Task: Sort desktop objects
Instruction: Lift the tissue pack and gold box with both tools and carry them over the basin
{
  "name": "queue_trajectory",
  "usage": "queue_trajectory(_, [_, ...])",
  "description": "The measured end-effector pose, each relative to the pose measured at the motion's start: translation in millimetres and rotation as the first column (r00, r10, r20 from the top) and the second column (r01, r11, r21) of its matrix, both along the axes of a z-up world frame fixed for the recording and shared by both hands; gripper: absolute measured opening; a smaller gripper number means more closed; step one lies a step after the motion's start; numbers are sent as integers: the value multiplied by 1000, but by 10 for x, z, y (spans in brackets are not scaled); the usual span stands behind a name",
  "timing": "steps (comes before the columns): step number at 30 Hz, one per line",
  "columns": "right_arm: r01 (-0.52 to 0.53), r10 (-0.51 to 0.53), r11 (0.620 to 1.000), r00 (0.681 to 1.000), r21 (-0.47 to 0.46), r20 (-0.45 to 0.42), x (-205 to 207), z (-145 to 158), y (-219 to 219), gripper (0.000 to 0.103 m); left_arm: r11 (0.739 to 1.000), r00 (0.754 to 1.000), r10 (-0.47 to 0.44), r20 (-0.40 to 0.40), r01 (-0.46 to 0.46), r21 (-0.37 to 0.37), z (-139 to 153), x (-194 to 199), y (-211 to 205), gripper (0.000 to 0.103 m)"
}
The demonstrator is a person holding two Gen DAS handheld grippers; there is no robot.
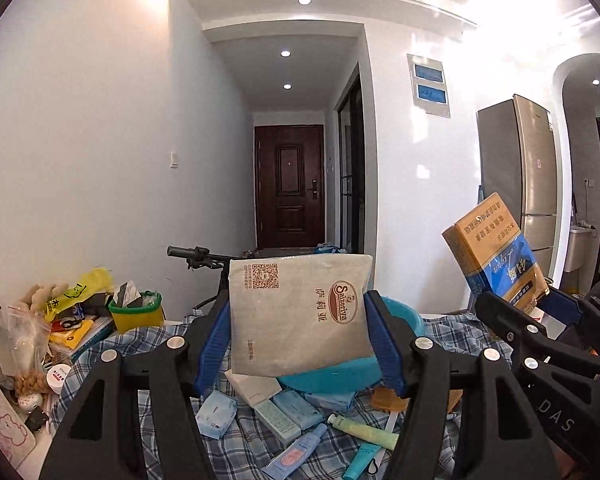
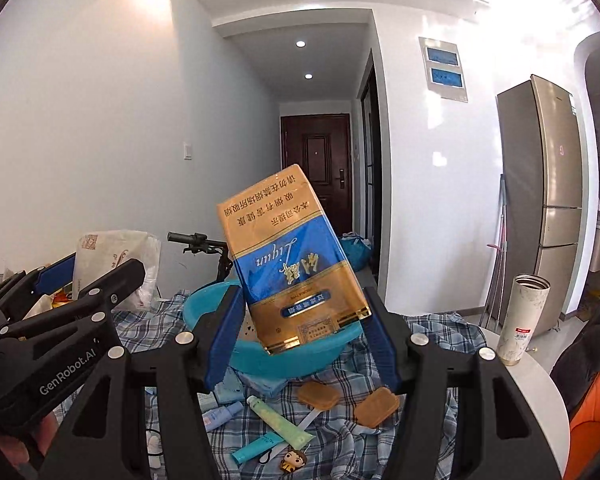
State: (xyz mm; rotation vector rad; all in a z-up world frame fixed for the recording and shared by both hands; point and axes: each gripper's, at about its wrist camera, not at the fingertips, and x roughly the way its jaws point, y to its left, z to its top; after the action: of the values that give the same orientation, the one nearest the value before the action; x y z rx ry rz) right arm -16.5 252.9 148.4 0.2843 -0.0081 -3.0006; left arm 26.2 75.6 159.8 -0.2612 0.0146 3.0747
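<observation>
The left gripper (image 1: 298,340) is clamped on a grey Saizeriya wet-wipe packet (image 1: 300,314), its blue pads pressing the packet's two side edges, and the packet stands upright in the air above the table. The right gripper (image 2: 300,336) is closed on a blue-and-gold Liqun cigarette carton (image 2: 288,260), pinched near its lower end and leaning to the left. Just below and behind both loads sits a turquoise plastic basin (image 2: 260,360) on a blue checked cloth (image 2: 432,332). Scattered on the cloth nearer the cameras lie a pale green tube (image 2: 280,420), two brown soap-like bars (image 2: 376,406) and small blue packets (image 1: 216,414). A white tumbler (image 2: 522,318) stands apart on the right.

Both items appear lifted clear, so the step in hand is likely carrying each to its place. The carton's tilt suggests a light pinch low on a tall load; moving it slowly and keeping the two grippers apart should prevent slipping or collision.
</observation>
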Motion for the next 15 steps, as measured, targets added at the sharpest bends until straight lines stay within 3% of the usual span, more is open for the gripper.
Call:
queue_trajectory(7, [6, -6, 1000, 999, 2, -47, -64, 155, 15, 58, 1000, 1000, -9, -19, 8, -13, 87, -64, 57, 66])
queue_trajectory(15, [10, -10, 1000, 999, -13, -37, -208, 114, 107, 58, 1000, 999, 4, -42, -3, 12, 106, -130, -41, 66])
